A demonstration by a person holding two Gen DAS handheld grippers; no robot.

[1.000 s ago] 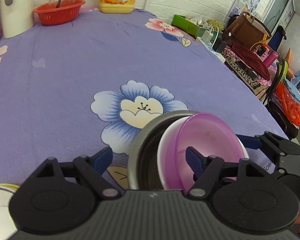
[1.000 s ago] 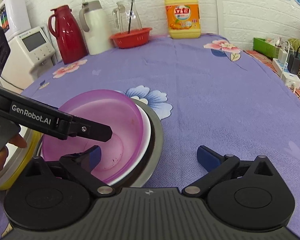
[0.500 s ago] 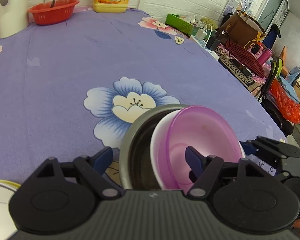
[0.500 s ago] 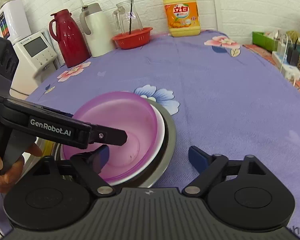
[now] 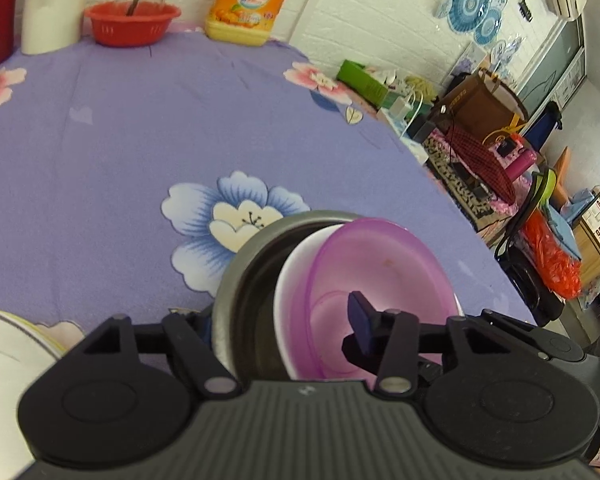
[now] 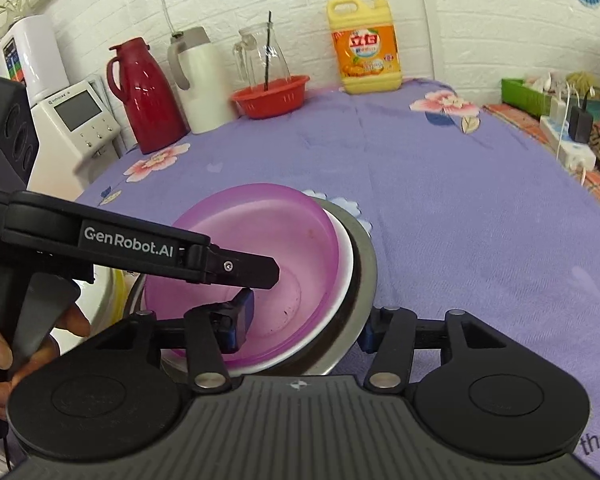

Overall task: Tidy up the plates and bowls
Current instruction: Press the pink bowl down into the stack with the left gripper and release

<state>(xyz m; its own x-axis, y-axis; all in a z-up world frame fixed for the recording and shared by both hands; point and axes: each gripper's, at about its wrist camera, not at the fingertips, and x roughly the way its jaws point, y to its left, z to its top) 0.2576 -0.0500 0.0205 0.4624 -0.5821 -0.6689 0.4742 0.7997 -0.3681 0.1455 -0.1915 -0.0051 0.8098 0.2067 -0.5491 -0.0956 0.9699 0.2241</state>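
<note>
Shows a nested stack at the near side of the desk, on a purple floral cloth: a translucent purple plastic bowl innermost, inside a white bowl, inside a grey metal bowl.

Draws both pairs of fingers inward compared with half a second ago, when spread wide around the rims. Clamps the left gripper across the stack's left wall, one pad inside the purple bowl, the other hidden outside the metal rim. Closes the right gripper on the right wall likewise, inner pad against the purple side, outer finger touching the metal.

Suggests a two-sided hold ready for lifting the whole set as one. Calls for an even pull, or risks the smooth inner bowls sliding out of the metal one.

Leaves broad open cloth ahead and to the far left, up to a red plastic basket and a yellow detergent bottle by the wall. Sits near the desk's right edge, with clutter beyond, so favours moving inward. Crowds the near left with a yellow-rimmed white plate just beside the stack.
</note>
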